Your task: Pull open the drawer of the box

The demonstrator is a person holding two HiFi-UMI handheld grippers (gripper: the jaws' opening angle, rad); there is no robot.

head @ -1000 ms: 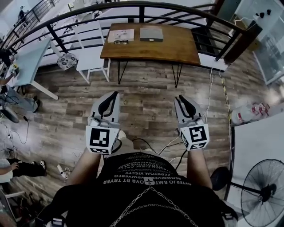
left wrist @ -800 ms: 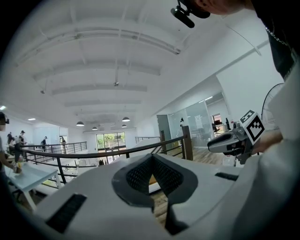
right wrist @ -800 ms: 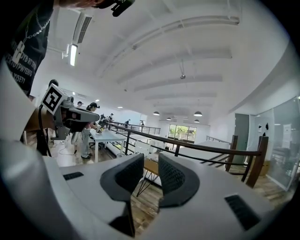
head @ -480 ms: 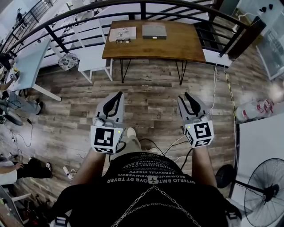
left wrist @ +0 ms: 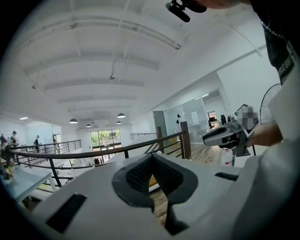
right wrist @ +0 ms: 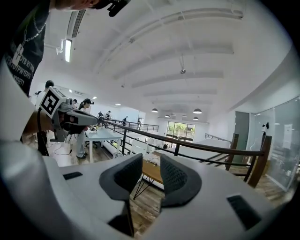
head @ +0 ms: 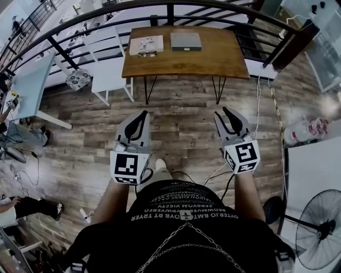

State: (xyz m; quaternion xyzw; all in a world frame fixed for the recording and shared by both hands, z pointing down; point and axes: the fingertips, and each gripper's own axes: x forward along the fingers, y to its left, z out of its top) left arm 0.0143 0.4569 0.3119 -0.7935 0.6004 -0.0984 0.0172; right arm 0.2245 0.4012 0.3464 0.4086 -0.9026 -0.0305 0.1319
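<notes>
- Two grippers are in my hands, both held above the wooden floor [head: 181,114] and pointing toward twelve o'clock.
- My left gripper [head: 143,114] sits at about nine o'clock from the right one. Its jaw tips meet, and nothing is caught in the loop behind them; through that loop I see only floor and a table edge.
- My right gripper [head: 221,111] has its jaws apart and opening, with nothing between them. The gap frames just floor and a corner of the table.
- At twelve o'clock, well apart from both grippers, stands a wooden table [head: 218,56] on thin dark legs.
- A flat grey box [head: 186,41] lies on the tabletop near its far edge. It is too small from here for me to make out its drawer.
- Some papers [head: 145,43] lie just beside the box, at its nine o'clock.
- A white chair [head: 109,72] stands at the table's nine o'clock.
- A dark curved railing [head: 106,13] runs behind the table.
- A standing fan [head: 317,229] is at my four o'clock.
</notes>
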